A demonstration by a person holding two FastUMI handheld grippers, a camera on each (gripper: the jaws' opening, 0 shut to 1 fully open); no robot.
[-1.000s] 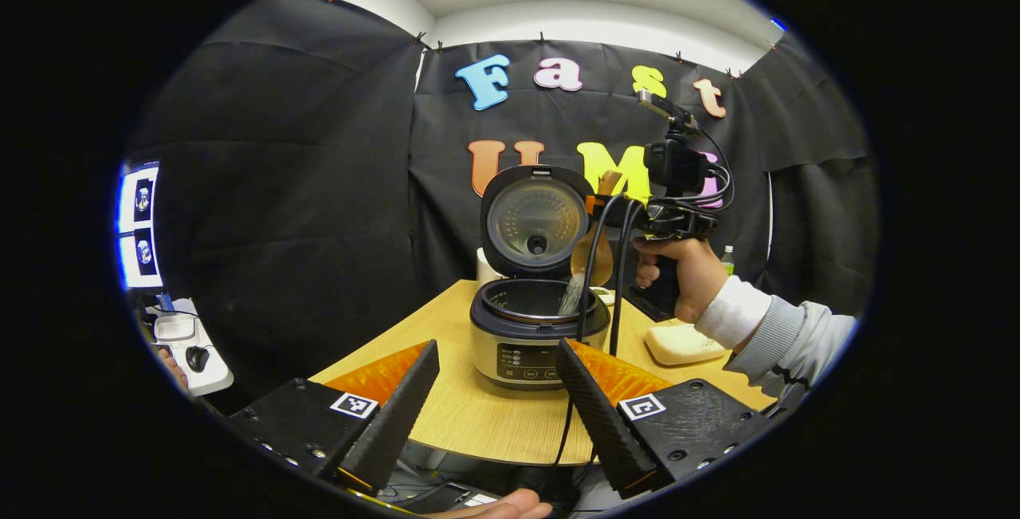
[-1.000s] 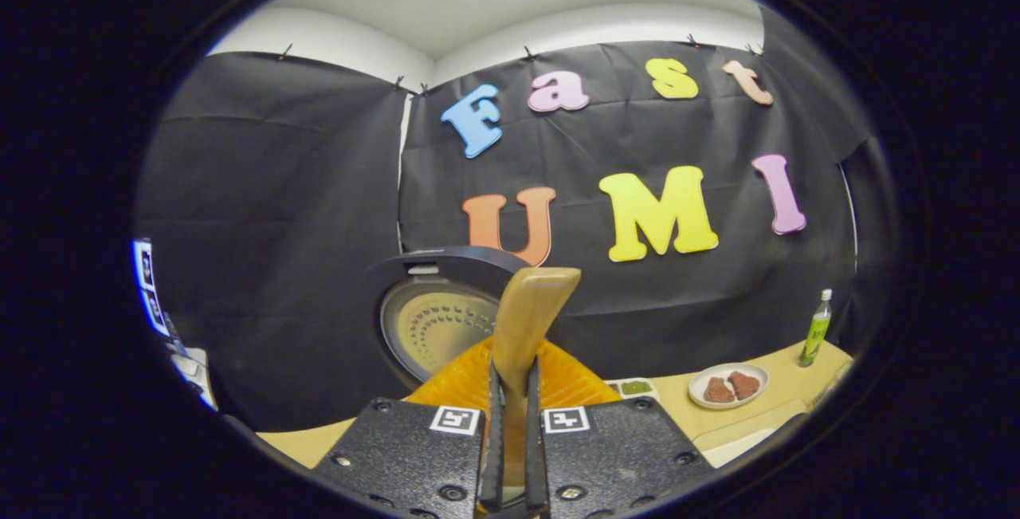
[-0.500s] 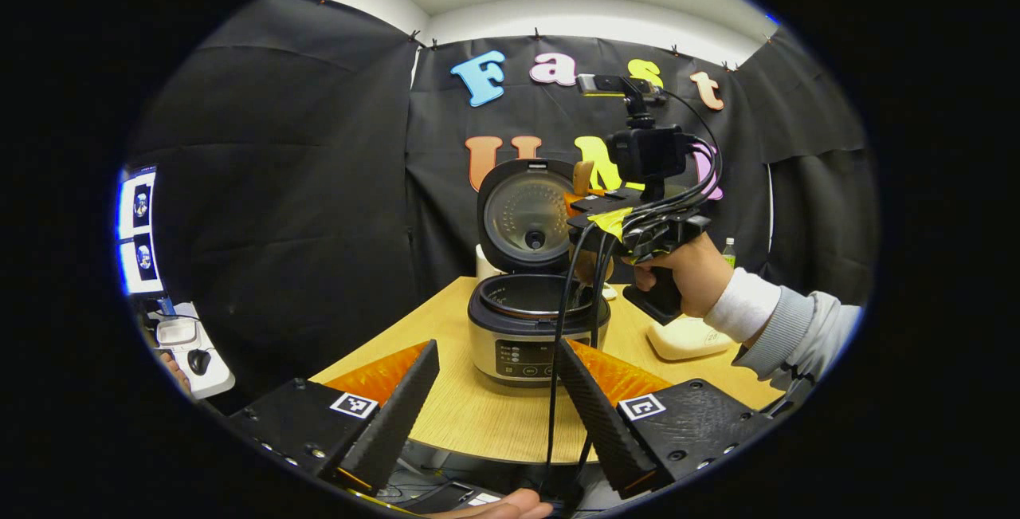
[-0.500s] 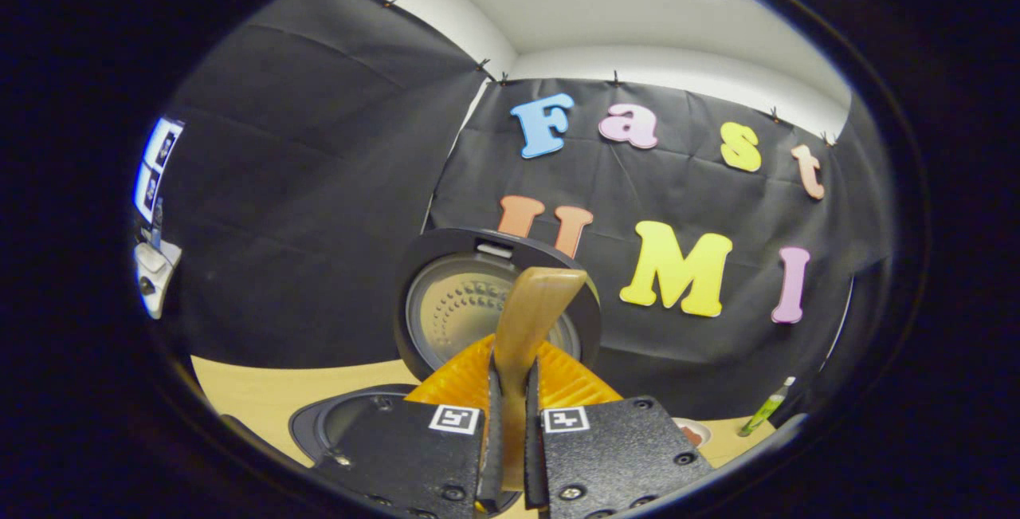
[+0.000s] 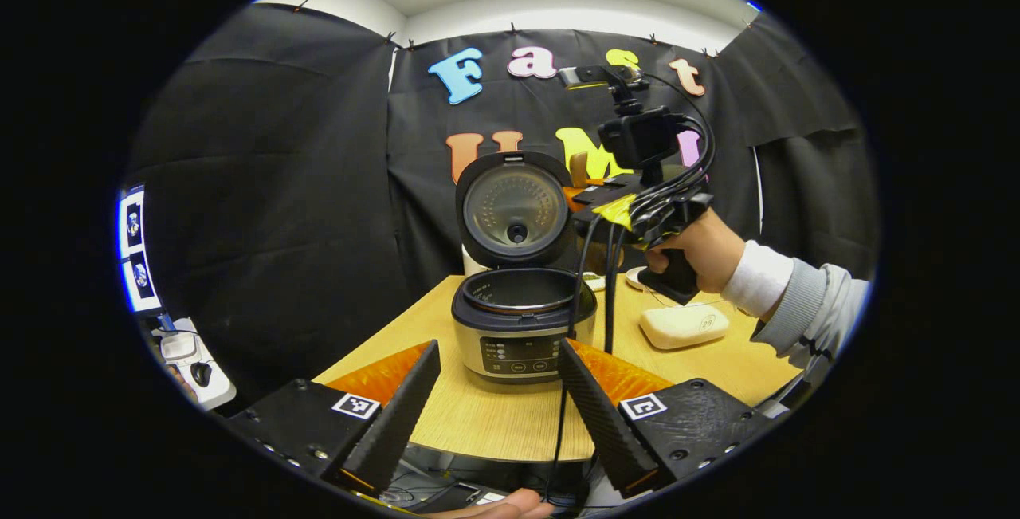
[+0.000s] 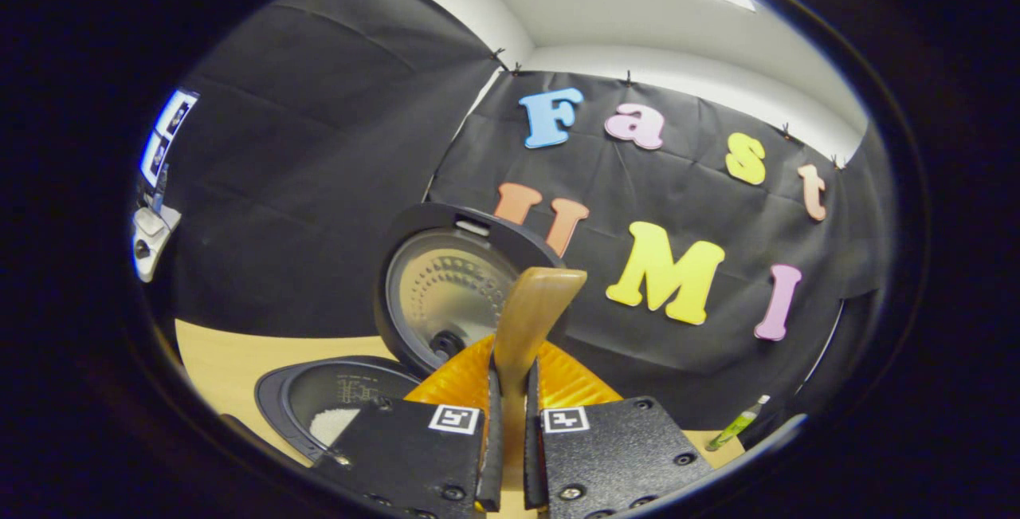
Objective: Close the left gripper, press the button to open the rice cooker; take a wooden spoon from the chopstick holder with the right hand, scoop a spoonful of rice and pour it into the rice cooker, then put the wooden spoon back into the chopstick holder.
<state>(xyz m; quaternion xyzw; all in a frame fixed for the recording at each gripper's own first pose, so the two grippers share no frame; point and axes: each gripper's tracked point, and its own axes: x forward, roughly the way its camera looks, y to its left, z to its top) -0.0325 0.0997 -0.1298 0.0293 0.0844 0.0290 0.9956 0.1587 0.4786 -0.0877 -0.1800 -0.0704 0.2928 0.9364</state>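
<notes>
wooden tabletop at 6 o'clock in the left gripper view, bearing the rice cooker at centre, lid upright at 12. left gripper low at 6 o'clock, fingers wide apart, holding nothing. right gripper in a hand at 2 o'clock, above the pot's far right edge, with the wooden spoon poking up.

right gripper view: right gripper at 6 o'clock, fingers narrow, clamped on the wooden spoon handle. open rice cooker at 8 o'clock, white rice inside. green bottle at 4.

Right gripper clamps wooden spoon handle (bowl hidden); probably rice below.
</notes>
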